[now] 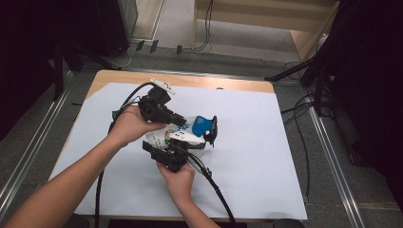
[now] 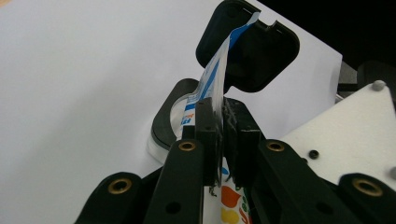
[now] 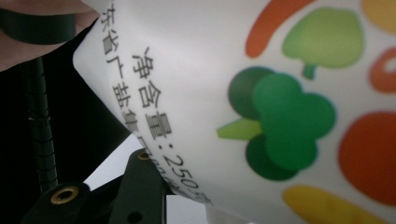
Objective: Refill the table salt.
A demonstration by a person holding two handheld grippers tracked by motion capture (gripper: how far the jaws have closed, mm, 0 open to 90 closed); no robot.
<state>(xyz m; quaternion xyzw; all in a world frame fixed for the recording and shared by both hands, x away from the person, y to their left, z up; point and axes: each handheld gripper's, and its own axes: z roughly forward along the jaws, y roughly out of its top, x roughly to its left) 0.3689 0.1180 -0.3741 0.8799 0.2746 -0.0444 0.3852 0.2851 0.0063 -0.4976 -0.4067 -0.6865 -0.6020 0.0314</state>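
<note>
A white pouch [image 1: 160, 137] printed with vegetables and with a blue top end hangs above the table between both grippers. My left gripper [image 1: 179, 122] comes from the left and is shut on the pouch's thin edge [image 2: 212, 79], its pads [image 2: 208, 121] pinching the film. A black clip [image 1: 212, 130] sits on the blue end, and the left gripper view has it just past the jaws [image 2: 247, 46]. My right gripper [image 1: 183, 145] holds the pouch body from below. In the right gripper view the pouch [image 3: 233, 70] lies close against one black finger [image 3: 140, 186].
The table [image 1: 119, 76] is wooden and covered by a large white sheet [image 1: 266, 142]. Black cables [image 1: 216, 190] trail from both grippers toward the near edge. Dark stand legs [image 1: 304, 66] and floor cables lie beyond the table's right side.
</note>
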